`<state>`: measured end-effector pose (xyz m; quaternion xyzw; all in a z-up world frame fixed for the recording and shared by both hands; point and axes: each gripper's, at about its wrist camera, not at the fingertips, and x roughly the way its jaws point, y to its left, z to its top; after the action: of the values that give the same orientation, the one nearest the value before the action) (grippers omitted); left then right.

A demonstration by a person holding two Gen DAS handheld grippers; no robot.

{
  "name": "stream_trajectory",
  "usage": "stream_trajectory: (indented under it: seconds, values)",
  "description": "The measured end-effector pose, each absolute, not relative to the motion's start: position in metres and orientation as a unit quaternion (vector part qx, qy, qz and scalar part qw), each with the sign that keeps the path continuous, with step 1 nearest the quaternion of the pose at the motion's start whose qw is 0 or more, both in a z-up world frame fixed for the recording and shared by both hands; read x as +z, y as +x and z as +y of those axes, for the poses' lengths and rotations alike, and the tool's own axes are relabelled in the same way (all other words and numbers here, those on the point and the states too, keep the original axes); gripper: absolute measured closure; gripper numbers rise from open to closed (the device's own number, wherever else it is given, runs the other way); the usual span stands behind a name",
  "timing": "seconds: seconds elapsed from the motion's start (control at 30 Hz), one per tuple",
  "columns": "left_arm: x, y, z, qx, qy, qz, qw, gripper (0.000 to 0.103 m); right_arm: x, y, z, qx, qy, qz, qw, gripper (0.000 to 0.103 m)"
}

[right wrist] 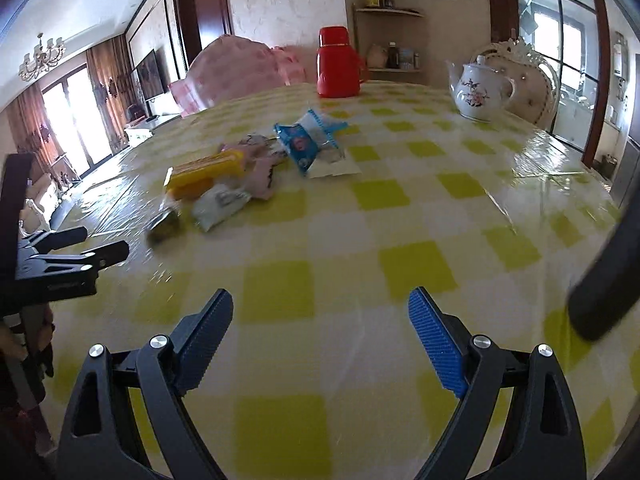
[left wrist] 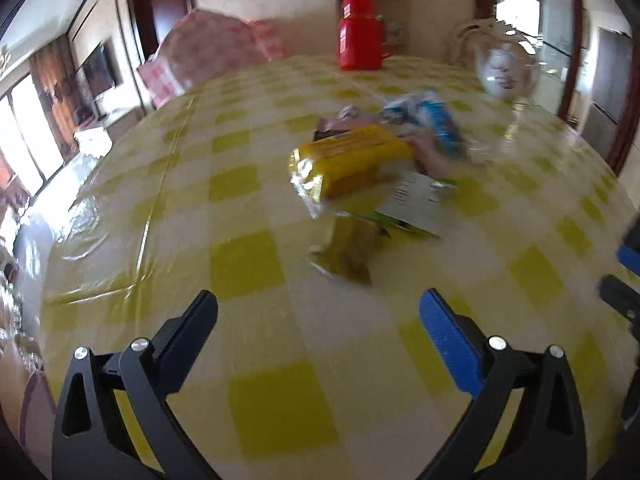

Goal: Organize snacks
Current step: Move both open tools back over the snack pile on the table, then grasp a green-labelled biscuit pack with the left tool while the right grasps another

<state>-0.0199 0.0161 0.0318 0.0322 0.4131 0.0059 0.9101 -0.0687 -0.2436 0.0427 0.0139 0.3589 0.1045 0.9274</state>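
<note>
Left wrist view, near to far: left gripper [left wrist: 318, 310] spread wide, nothing between the jaws; right gripper [right wrist: 320, 308] likewise spread and empty; checked tablecloth [left wrist: 248, 264]; snack pile [left wrist: 372, 168] mid-table (loose, overlapping); red flask [left wrist: 359, 34]. Step, as judged: approach before first pick. Next: single out one packet, probably the nearest.

both mounted behind open fingers, angled down across the checked table [left wrist: 256, 400]. left view close to the snack pile [left wrist: 372, 168]; right view farther back, further right. shared: pile, red flask [right wrist: 338, 62], teapot [right wrist: 478, 90].
</note>
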Motion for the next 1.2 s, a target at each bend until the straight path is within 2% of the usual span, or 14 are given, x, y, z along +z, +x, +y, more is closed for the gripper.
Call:
stream_trajectory:
  seconds: [0.17, 0.23, 0.37, 0.4, 0.43, 0.5, 0.6, 0.77, 0.9, 0.97, 1.03, 1.07, 1.2]
  values:
    - [0.014, 0.018, 0.014, 0.003, 0.051, 0.438, 0.897, 0.003, 0.036, -0.026, -0.234, 0.142, 0.034, 0.387, 0.911, 0.016]
    - [0.007, 0.024, 0.013, -0.005, 0.059, 0.444, 0.894, 0.018, 0.035, -0.014, -0.224, 0.16, 0.038, 0.396, 0.903, 0.016]
    - [0.006, 0.036, 0.018, -0.028, 0.04, 0.446, 0.894, 0.031, 0.033, 0.003, -0.205, 0.182, 0.042, 0.404, 0.895, 0.016]
    - [0.006, 0.038, 0.018, -0.041, 0.035, 0.445, 0.894, 0.043, 0.033, 0.007, -0.198, 0.188, 0.042, 0.407, 0.893, 0.016]
    - [0.009, 0.038, 0.017, -0.046, 0.038, 0.44, 0.896, 0.063, 0.034, 0.009, -0.194, 0.191, 0.04, 0.408, 0.892, 0.016]
    - [0.012, 0.039, 0.016, -0.033, 0.044, 0.436, 0.898, 0.066, 0.034, 0.015, -0.181, 0.199, 0.032, 0.41, 0.89, 0.017]
    - [0.02, 0.036, 0.031, 0.002, 0.0, 0.42, 0.908, 0.071, 0.031, 0.03, -0.164, 0.21, 0.05, 0.423, 0.88, 0.022]
    - [0.027, 0.03, 0.064, 0.04, -0.076, 0.397, 0.914, 0.071, 0.018, 0.055, -0.127, 0.203, 0.069, 0.457, 0.863, 0.03]
    - [0.029, 0.027, 0.074, 0.051, -0.099, 0.389, 0.914, 0.071, 0.017, 0.067, -0.093, 0.166, 0.042, 0.454, 0.875, 0.03]
    - [0.029, 0.027, 0.074, 0.048, -0.103, 0.391, 0.914, 0.071, 0.016, 0.072, -0.074, 0.133, -0.006, 0.449, 0.883, 0.03]
    - [0.029, 0.028, 0.075, 0.042, -0.109, 0.391, 0.913, 0.071, 0.013, 0.071, -0.067, 0.124, -0.038, 0.443, 0.887, 0.041]
    - [0.028, 0.028, 0.075, 0.042, -0.111, 0.391, 0.913, 0.071, 0.014, 0.07, -0.067, 0.121, -0.049, 0.439, 0.889, 0.06]
    - [0.026, 0.028, 0.075, 0.038, -0.115, 0.391, 0.913, 0.071, 0.024, 0.055, -0.09, 0.13, -0.063, 0.407, 0.902, 0.063]
